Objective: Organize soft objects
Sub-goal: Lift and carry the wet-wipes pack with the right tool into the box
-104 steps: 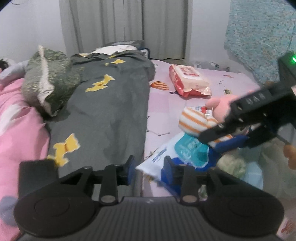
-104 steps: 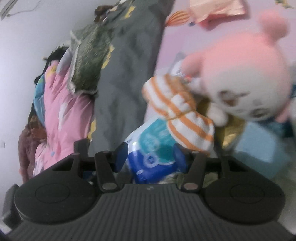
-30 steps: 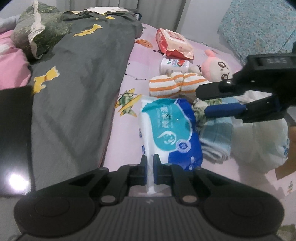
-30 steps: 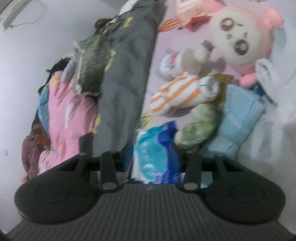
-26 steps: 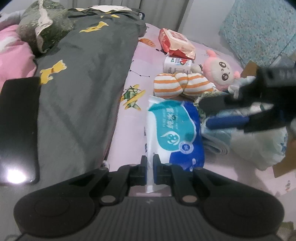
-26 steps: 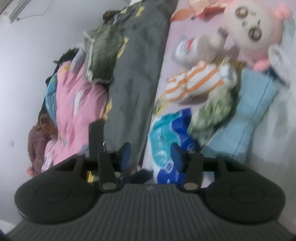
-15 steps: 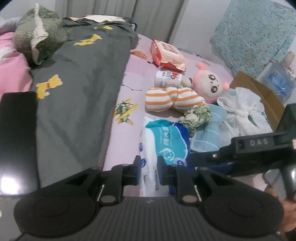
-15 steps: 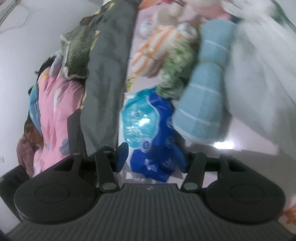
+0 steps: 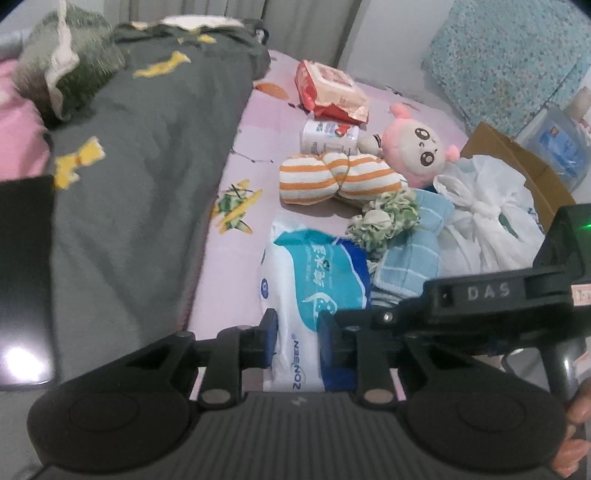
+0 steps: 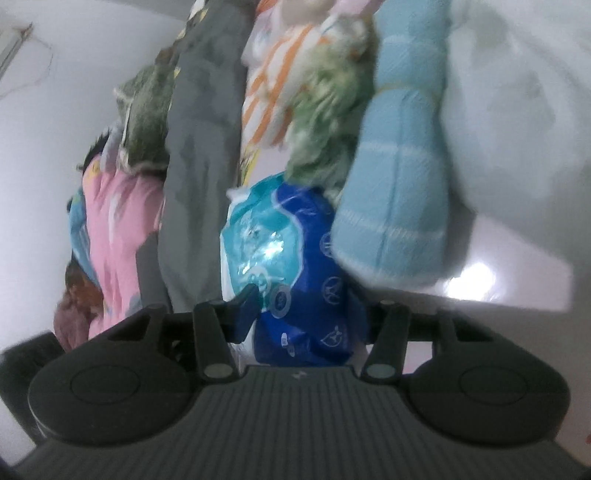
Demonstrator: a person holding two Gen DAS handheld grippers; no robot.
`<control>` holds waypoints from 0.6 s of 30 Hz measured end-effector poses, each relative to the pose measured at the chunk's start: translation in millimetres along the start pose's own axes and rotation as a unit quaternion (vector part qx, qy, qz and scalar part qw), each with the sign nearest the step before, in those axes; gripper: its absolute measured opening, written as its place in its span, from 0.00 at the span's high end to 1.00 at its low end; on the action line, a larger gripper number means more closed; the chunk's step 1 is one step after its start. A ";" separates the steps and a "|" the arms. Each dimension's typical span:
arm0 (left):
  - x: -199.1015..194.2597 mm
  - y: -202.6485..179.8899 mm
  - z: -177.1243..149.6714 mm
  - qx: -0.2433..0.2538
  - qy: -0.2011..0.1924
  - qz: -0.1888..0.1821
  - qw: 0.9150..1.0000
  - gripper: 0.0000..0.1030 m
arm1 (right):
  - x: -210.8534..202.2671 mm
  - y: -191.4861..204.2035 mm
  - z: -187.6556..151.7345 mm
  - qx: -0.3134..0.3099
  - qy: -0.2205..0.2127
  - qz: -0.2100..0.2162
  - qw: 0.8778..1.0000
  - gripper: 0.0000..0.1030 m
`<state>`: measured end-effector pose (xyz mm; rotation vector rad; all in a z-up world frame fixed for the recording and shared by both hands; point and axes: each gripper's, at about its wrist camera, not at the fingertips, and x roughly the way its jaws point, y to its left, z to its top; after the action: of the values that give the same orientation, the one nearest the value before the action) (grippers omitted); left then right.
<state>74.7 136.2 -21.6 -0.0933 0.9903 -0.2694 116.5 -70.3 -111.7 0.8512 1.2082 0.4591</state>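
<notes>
A light blue folded towel and a green frilly scrunchie crowd the wipes pack, a blue-and-teal soft packet lying on the pink bedsheet beside a grey quilt. The left gripper is opening around its near end; the right gripper, closing, straddles it too.

Home bedroom, bed with grey duvet, curtains, plush doll
</notes>
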 end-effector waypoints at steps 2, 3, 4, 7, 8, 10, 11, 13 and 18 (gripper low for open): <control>-13.2 -0.4 -1.8 -0.001 -0.006 0.009 1.000 0.77 | 0.2 6.5 -5.4 -0.010 0.009 0.007 1.000 0.56; -20.4 -0.1 -2.6 -0.005 -0.008 0.012 1.000 0.77 | -1.3 9.9 -8.3 -0.015 0.014 0.013 1.000 0.56; -28.1 -0.1 -3.2 -0.009 -0.012 0.015 1.000 0.77 | -3.5 14.5 -11.2 -0.024 0.016 0.019 0.999 0.57; -53.4 -4.5 -1.5 -0.010 -0.032 0.025 0.999 0.77 | -12.1 31.4 -16.3 -0.049 0.019 0.035 0.998 0.57; -61.0 -7.7 0.2 -0.009 -0.041 0.029 0.999 0.77 | -16.2 37.1 -17.8 -0.058 0.017 0.042 0.997 0.57; -77.0 -17.2 4.5 -0.002 -0.061 0.036 0.997 0.77 | -27.5 49.0 -19.3 -0.078 0.010 0.056 0.995 0.57; -83.2 -23.1 7.0 0.002 -0.071 0.038 0.997 0.77 | -34.7 53.8 -18.5 -0.085 0.006 0.063 0.994 0.57; -95.5 -38.4 14.6 0.014 -0.093 0.036 0.995 0.77 | -51.5 61.5 -17.0 -0.096 -0.007 0.079 0.992 0.57; -108.3 -92.8 38.8 0.063 -0.143 0.003 0.988 0.75 | -117.3 62.7 -3.2 -0.116 -0.062 0.104 0.986 0.57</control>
<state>34.1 74.0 106.2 -0.0121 0.6861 -0.3031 83.8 -114.5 9.4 0.7951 0.9347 0.6915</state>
